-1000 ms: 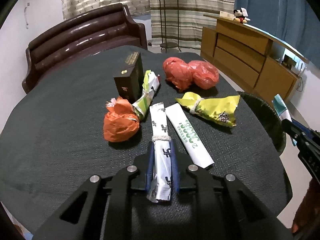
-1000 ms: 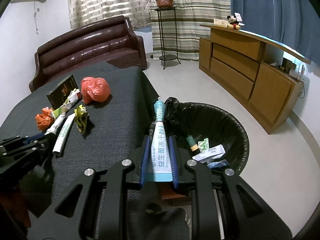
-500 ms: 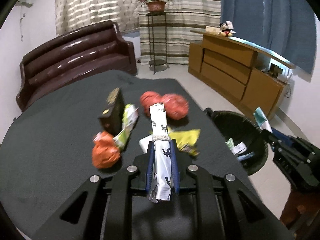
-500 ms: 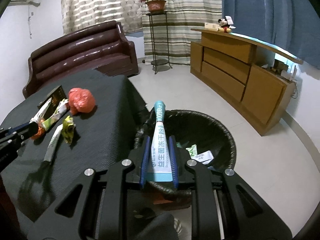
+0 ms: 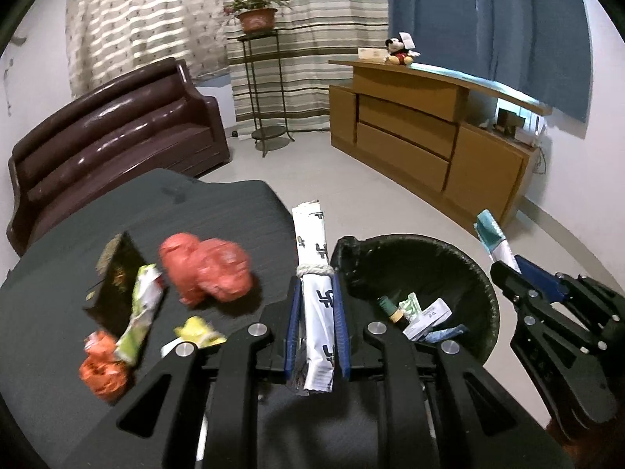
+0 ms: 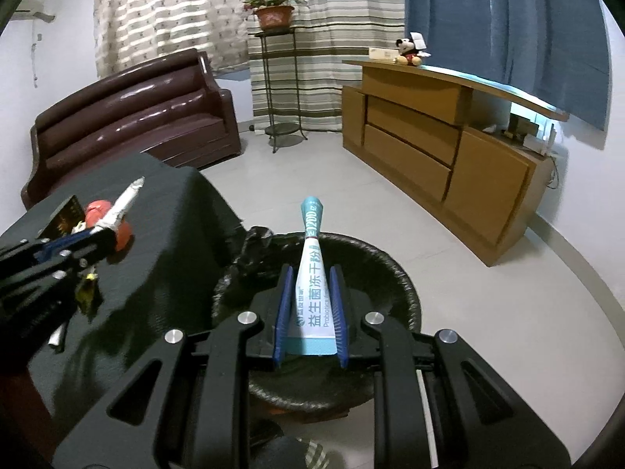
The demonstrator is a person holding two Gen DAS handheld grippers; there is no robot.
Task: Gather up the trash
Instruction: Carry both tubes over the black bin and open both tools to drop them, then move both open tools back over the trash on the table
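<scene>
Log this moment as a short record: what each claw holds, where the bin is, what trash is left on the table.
left claw: shut on white sachet
right claw: shut on teal-and-white sachet, above the bin
bin: black-lined, on the floor beside the table, already holds a few scraps
table: dark cloth, trash still on it
left on table: red bag, orange bag, dark box, green wrapper, yellow wrapper

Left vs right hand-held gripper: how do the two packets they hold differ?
The left hand-held gripper pinches a white stick packet, flat-ended, tied with string; the right hand-held gripper holds a teal-and-white sachet, twisted to a point. Sachet hangs over the bin; the stick packet over the table edge. Both point forward, clamped.
</scene>
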